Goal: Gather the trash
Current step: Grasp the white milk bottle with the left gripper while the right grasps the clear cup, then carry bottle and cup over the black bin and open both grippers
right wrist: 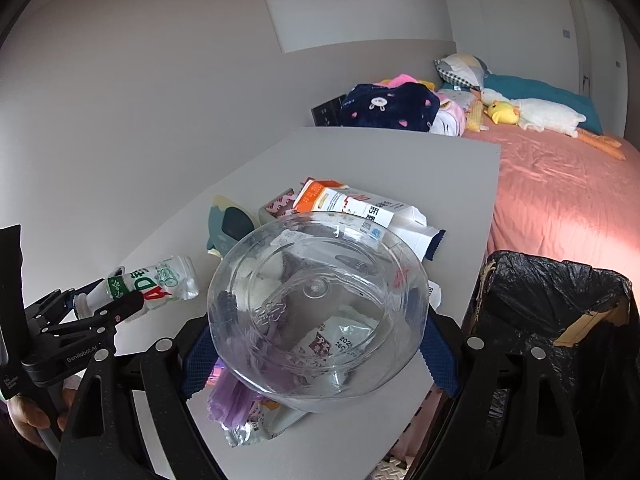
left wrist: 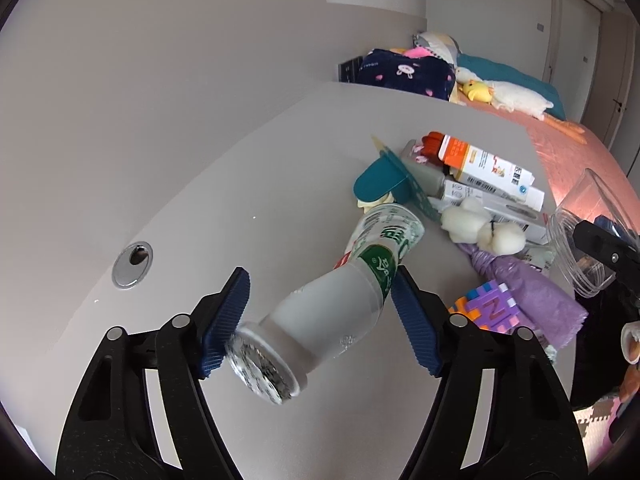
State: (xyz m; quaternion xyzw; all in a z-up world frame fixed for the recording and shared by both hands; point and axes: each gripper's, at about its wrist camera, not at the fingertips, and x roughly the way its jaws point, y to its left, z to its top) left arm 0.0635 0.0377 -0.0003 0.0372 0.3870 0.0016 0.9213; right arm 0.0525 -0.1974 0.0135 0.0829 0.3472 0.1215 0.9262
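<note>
Plastic bottle (left wrist: 352,292) sits crooked in the left tongs (left wrist: 320,312), seemingly pinched only cap-to-shoulder, so it may twist free. Right tongs (right wrist: 320,348) clamp a clear tub (right wrist: 320,312) beside the black-lined bin (right wrist: 560,308); its slick wall could slip.

The left gripper (left wrist: 320,312) has its blue ribbed pads (left wrist: 226,320) closed against a plastic bottle (left wrist: 340,300), held tilted between them. The right gripper (right wrist: 318,344) clamps a clear plastic container (right wrist: 320,312) between its blue pads (right wrist: 438,356). A hand (right wrist: 28,416) grasps the left gripper's handle, low at left.
</note>
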